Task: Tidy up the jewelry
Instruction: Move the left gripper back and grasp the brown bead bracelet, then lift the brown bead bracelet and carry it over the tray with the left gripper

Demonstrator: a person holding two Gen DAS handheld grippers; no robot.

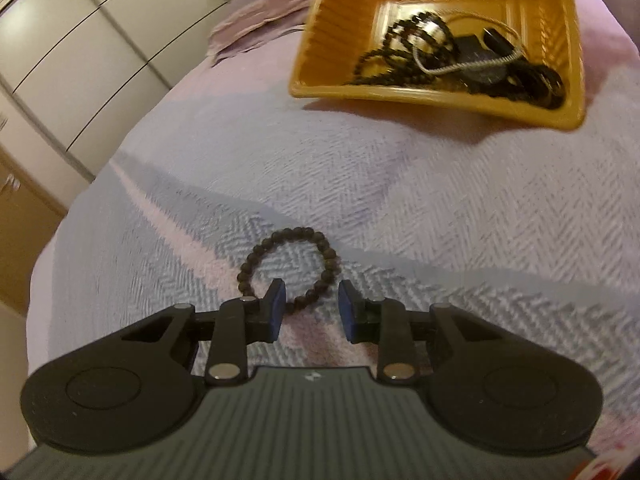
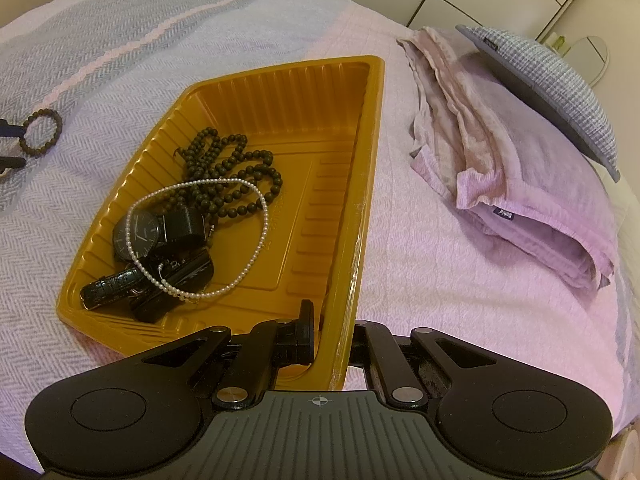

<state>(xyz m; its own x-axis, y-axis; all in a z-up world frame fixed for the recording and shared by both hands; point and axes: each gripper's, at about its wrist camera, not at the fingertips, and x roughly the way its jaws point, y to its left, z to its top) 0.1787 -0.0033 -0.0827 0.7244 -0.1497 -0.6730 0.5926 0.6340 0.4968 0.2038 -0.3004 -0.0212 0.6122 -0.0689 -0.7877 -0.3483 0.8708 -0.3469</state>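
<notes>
A bed fills both views, spread with a pale herringbone blanket [image 1: 440,208] banded in grey and pink, white cupboard doors [image 1: 80,60] climbing the upper left of the left wrist view. At the right of the right wrist view lie a crumpled lilac sheet [image 2: 500,168] and a grey checked cushion [image 2: 560,92].

Now the action: the left tongs [image 1: 311,304] sit low over a dark beaded bracelet [image 1: 288,268] lying flat on the blanket, centre frame. The jaws stand parted, blue pads apart; the left pad seems planted inside the ring and the other just outside its near right arc, so the beads look straddled but not yet pinched. Nothing is held.

Up in the upper right waits the orange plastic tray [image 1: 320,40], already holding a black bead necklace [image 2: 236,176], a pearl strand [image 2: 256,240] and a black watch [image 2: 138,234]. The right tongs [image 2: 334,332] are clenched on the tray's near rim, steadying it at bottom centre of their own view.

So the step looks like the pickup of the last loose piece. The next move likely calls for closing on that bead arc, lifting clear of the blanket without snagging the weave, then carrying it across to the tray. The beads are small and round, so a slip is the risk.
</notes>
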